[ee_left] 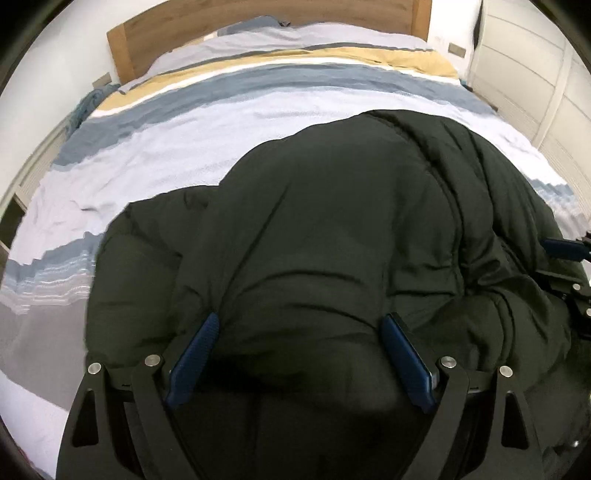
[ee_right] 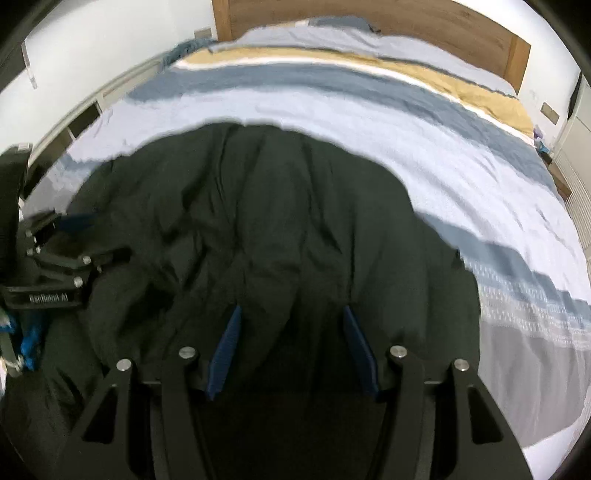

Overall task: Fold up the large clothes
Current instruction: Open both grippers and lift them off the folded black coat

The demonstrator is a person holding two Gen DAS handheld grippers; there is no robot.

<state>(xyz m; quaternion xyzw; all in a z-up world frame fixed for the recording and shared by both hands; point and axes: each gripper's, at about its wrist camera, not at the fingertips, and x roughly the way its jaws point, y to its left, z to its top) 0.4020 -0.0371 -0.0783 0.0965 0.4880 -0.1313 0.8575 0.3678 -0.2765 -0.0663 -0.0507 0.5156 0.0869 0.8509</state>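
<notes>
A large dark green padded jacket (ee_left: pixel 332 229) lies bunched on the bed and fills the lower part of both views (ee_right: pixel 258 229). My left gripper (ee_left: pixel 301 325) is open, its blue pads wide apart over the near edge of the jacket. My right gripper (ee_right: pixel 291 314) is open too, pads apart above the jacket's near edge. The right gripper also shows at the right edge of the left wrist view (ee_left: pixel 569 258). The left gripper shows at the left edge of the right wrist view (ee_right: pixel 55 251). Whether the pads touch the fabric cannot be told.
The bed cover (ee_left: pixel 221 140) is pale lilac with blue, white and mustard stripes. A wooden headboard (ee_left: pixel 258 22) stands at the far end. White wardrobe doors (ee_left: pixel 535 74) are at the right; low shelving (ee_right: pixel 85 110) runs along the left side.
</notes>
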